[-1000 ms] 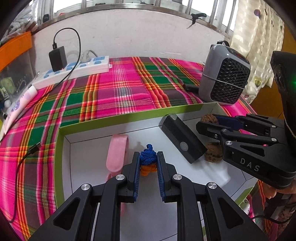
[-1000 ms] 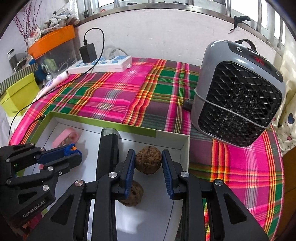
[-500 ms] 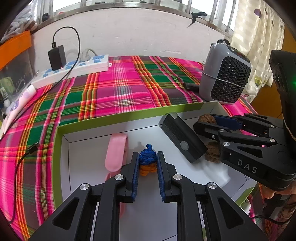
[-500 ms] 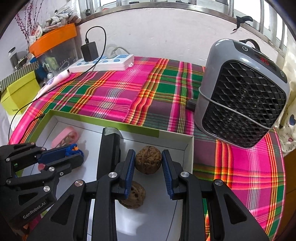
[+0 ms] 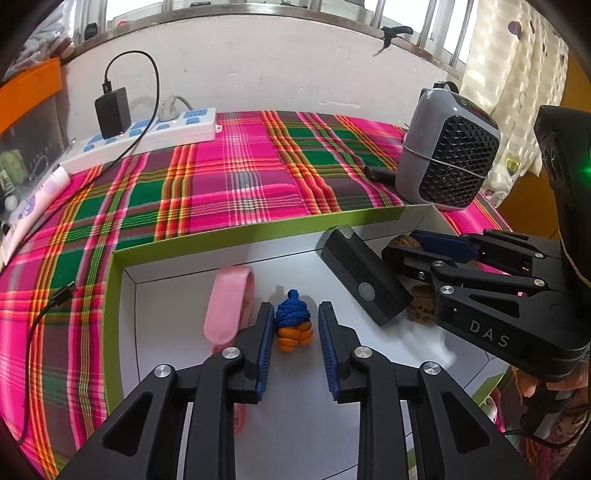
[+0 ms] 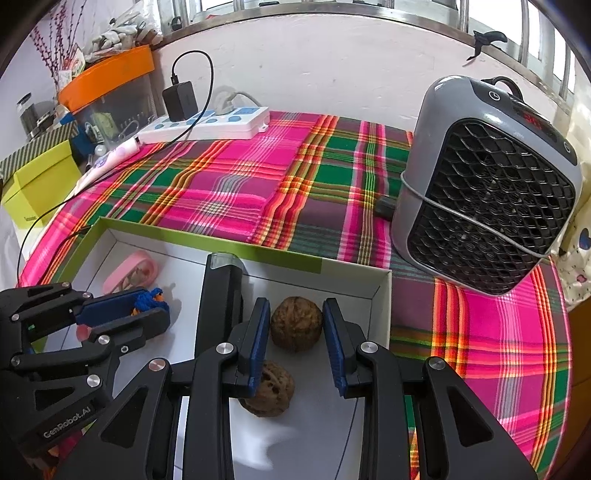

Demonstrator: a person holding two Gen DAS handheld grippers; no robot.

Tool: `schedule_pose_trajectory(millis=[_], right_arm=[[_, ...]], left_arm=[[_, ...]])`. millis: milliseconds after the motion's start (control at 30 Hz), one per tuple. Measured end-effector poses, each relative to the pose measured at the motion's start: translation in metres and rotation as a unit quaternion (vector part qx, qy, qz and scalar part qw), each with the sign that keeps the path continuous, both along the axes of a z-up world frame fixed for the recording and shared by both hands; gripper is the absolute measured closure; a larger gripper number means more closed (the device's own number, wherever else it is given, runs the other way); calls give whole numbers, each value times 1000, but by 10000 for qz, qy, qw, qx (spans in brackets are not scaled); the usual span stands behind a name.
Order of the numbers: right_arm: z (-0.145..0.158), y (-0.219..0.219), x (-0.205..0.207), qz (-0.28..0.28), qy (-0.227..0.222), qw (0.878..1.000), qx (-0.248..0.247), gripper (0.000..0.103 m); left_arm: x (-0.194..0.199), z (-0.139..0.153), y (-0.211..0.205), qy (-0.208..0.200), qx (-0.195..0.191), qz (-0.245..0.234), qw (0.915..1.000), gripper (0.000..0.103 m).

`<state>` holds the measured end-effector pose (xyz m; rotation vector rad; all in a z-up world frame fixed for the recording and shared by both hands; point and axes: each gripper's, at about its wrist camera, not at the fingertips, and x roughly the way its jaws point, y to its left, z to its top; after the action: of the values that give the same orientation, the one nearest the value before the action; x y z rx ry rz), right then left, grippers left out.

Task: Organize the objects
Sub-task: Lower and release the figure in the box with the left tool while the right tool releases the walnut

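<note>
I see ahead: white wall [image 6: 332,70] | barred window [image 5: 258,7] above, daylight | plaid cloth [image 5: 240,177] on table | curtain [image 5: 517,74] right | heater [image 6: 487,192] right

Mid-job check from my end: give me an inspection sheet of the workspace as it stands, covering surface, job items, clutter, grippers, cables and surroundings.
Surface: plaid cloth under a green-rimmed white box.
Job's things: in the box, a blue-and-orange knotted toy, pink band, black device, two walnuts.
Clutter: grey fan heater beside the box; tube at the cloth's edge.
Grippers: left hand-held gripper has just been opening, pads clear of the toy between them; right hand-held gripper pads flank the far walnut, contact unclear.
Cables: power strip with black charger; a loose cable end on the cloth.
Surroundings: window bars, orange-lidded bin, yellow-green box.
</note>
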<state>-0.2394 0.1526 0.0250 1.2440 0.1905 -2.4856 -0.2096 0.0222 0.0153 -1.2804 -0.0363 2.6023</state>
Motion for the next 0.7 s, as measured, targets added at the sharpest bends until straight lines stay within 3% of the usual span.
schedule_pose_trajectory(millis=[700], right_arm=[[11,4,13,-225,139,9996,-111,72]], left_arm=[[10,16,-7,163,44,85,9998,69]])
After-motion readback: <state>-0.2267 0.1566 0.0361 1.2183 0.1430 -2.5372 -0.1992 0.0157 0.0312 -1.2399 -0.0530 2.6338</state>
